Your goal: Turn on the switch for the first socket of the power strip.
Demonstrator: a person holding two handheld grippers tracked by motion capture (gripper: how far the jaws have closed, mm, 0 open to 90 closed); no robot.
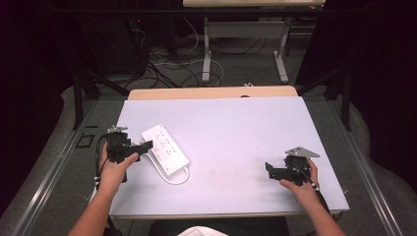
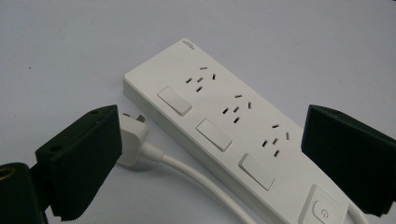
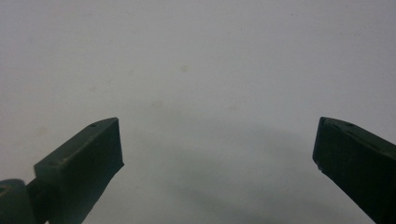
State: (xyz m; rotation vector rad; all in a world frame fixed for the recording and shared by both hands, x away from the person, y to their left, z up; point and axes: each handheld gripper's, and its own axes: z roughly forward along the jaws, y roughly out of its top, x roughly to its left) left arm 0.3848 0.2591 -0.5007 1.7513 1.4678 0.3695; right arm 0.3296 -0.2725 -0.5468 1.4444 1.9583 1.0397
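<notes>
A white, rigid plastic power strip (image 2: pixel 233 135) with three sockets lies near the tabletop's (image 1: pixel 236 123) left edge, light, smooth and likely slippery, best gripped across its narrow sides, left gripper (image 1: pixel 146 145) gaping beside it, right gripper (image 1: pixel 268 168) wide, empty.

In the left gripper view, the white power strip (image 2: pixel 233 135) runs off the bottom edge at its switch end, its cord (image 2: pixel 201 179) is cut off there too, the left tool's (image 2: pixel 212 161) near jaw hides part of the plug (image 2: pixel 133 140), and the embossed corner mark is too small to read.
</notes>
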